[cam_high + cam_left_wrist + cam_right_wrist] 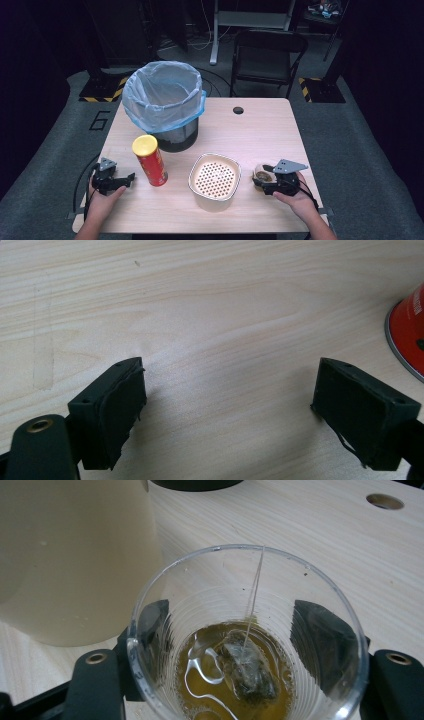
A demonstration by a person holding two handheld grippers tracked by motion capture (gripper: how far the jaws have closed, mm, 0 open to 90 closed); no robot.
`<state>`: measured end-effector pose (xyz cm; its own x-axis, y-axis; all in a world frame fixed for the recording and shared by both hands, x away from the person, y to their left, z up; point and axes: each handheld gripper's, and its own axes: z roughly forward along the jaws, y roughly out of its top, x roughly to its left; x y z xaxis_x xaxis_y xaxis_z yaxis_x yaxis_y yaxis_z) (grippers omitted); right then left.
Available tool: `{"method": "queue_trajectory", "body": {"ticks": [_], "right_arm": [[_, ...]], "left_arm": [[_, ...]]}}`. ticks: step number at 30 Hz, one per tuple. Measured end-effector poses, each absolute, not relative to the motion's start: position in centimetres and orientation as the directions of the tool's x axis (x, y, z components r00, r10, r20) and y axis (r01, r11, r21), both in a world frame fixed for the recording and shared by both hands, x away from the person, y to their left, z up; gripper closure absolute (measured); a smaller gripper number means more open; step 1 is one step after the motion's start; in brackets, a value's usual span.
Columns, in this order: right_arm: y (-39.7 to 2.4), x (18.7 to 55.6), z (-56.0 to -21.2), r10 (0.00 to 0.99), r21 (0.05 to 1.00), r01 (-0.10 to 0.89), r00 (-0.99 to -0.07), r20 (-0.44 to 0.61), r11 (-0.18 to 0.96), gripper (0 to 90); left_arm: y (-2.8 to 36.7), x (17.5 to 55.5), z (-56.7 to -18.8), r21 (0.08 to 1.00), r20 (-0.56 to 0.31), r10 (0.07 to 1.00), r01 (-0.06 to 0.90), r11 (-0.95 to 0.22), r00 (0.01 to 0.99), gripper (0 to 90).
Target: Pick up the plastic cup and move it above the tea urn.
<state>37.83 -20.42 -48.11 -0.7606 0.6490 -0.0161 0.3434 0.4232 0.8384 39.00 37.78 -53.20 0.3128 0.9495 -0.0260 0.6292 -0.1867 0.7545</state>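
The left gripper (131, 178) rests on the table (260, 130) with jaws spread and nothing between them, near the red can (150, 161). Right of the can stands the cream strainer (214, 181). Just beside it, the right gripper (257, 181) clasps a clear cup (247, 635) holding tea and a teabag (248, 672).

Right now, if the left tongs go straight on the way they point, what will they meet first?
Probably the red chip can. In the high view the open left tongs point toward its lower part, with bare table between. In the left gripper view the can's base sits off to one side, so they might only graze it.
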Motion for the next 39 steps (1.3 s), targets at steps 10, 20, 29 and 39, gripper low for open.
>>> {"method": "queue_trajectory", "body": {"ticks": [10,20,29,39], "right_arm": [[-19.3,40.1,-43.8,0.596,0.852,0.263,-0.800,-0.069,0.452,32.0],[-16.8,42.3,-39.1,0.538,0.863,0.186,-0.835,-0.114,0.470,32.0],[-14.3,45.1,-36.4,0.453,0.883,0.137,-0.887,-0.092,0.448,32.0],[-11.1,46.6,-36.1,0.374,0.841,-0.004,-0.895,-0.245,0.541,32.0]], "left_arm": [[37.8,39.0,-53.2,0.754,-0.026,0.949,0.629,-0.187,0.313,13.4],[37.8,39.0,-53.2,0.754,-0.026,0.949,0.629,-0.187,0.313,13.4],[37.8,39.0,-53.2,0.754,-0.026,0.949,0.629,-0.187,0.313,13.4],[37.8,39.0,-53.2,0.755,-0.026,0.949,0.629,-0.188,0.314,13.4]]}}
